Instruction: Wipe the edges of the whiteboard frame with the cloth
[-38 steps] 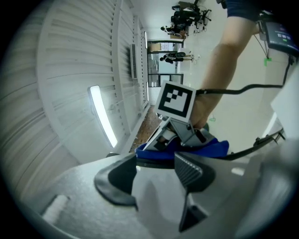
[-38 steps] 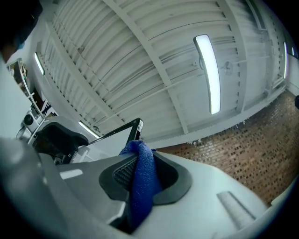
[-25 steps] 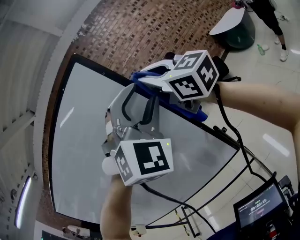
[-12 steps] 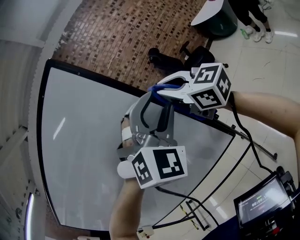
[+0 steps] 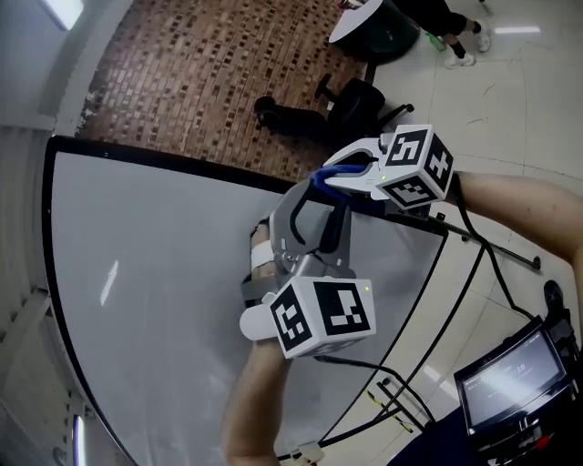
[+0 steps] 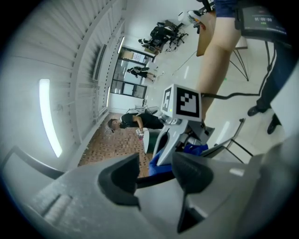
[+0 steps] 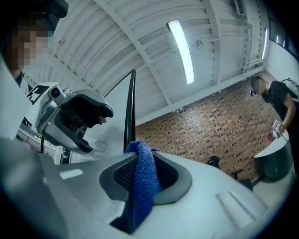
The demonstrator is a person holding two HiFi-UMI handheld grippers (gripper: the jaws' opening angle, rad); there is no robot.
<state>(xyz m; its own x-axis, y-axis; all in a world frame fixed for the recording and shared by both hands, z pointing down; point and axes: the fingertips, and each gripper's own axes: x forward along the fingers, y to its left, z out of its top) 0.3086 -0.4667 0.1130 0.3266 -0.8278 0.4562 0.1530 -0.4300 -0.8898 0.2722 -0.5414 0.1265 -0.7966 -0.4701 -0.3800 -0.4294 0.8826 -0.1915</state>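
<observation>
The whiteboard [image 5: 164,300] has a thin black frame [image 5: 182,162]. My right gripper [image 5: 332,175] is shut on a blue cloth [image 5: 321,182], which lies against the frame's edge a short way from the board's corner [image 5: 444,237]. In the right gripper view the cloth [image 7: 142,182] fills the gap between the jaws of the right gripper [image 7: 145,175], with the frame [image 7: 129,116] just beyond. My left gripper [image 5: 314,202] hovers over the board face beside it. Its jaws have just opened a little and hold nothing. The left gripper [image 6: 154,175] points at the frame [image 6: 149,179] and the cloth [image 6: 161,163].
Behind the board is a brick wall [image 5: 209,73]. A black office chair [image 5: 351,100], a round table [image 5: 364,23] and a person's legs [image 5: 455,27] are beyond it. The board's black stand tubes [image 5: 483,273] and a lit screen [image 5: 510,382] sit at lower right.
Both grippers have slid together along the frame edge towards the board's corner. The cloth stays pinched in the right gripper. The head view has swung, so the board sits further left.
</observation>
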